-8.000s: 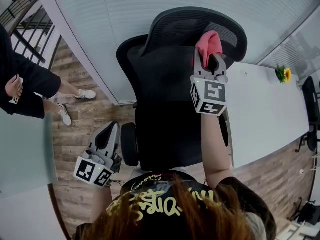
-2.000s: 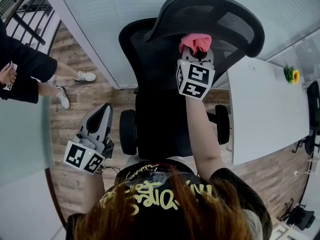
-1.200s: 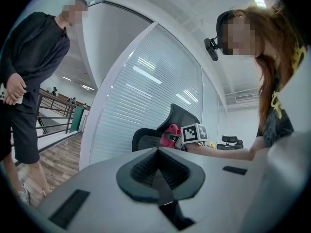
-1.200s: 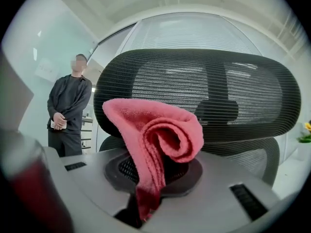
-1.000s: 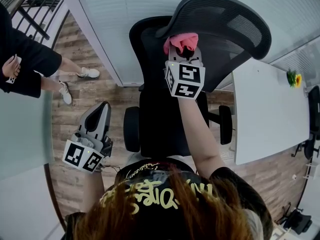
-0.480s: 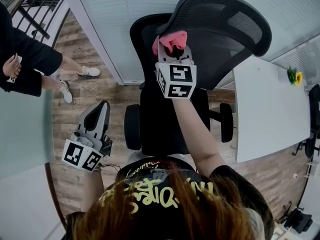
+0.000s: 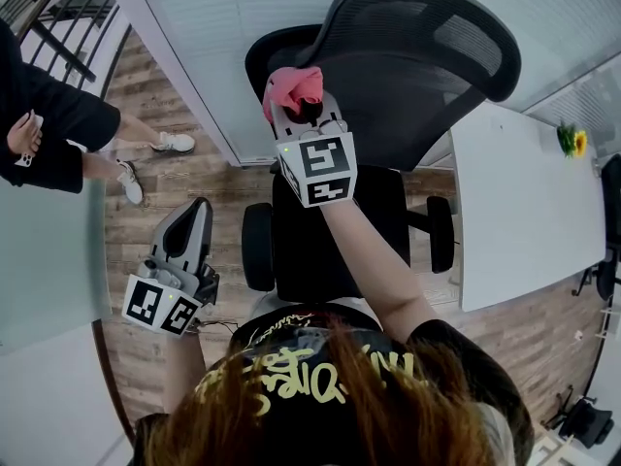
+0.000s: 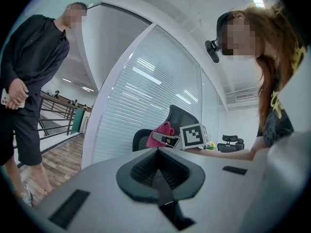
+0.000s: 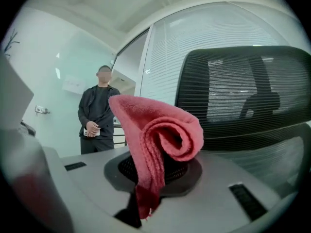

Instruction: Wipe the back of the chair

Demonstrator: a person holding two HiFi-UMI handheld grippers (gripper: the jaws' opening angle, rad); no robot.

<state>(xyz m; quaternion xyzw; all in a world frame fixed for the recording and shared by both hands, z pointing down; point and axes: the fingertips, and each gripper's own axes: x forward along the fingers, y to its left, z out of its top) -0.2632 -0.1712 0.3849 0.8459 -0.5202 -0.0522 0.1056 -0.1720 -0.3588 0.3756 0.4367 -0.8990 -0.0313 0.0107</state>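
Beside white blinds (image 7: 223, 27), right tongs (image 7: 303, 115) clamp pink cloth (image 7: 291, 85) (left tongs (image 7: 192, 216) closed).

Cloth (image 7: 294, 87): pink-red, ribbed terry weave.
Chair (image 7: 417, 56): black; back is mesh with fine horizontal stripes.
Right gripper (image 7: 303, 113), left gripper (image 7: 194, 216): pale grey bodies, black jaw pads, cubes with black-and-white square markers.
Floor (image 7: 175, 197): brown wood planks.
Table (image 7: 514, 212): white.
Flower (image 7: 568, 142): yellow, green leaves.
Blinds (image 7: 223, 27): white, thin slats.
Bystander's shoes (image 7: 175, 144): white.

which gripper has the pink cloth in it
The right gripper, raised by the black mesh chair back, is shut on the pink cloth; the left gripper hangs low, shut and empty.
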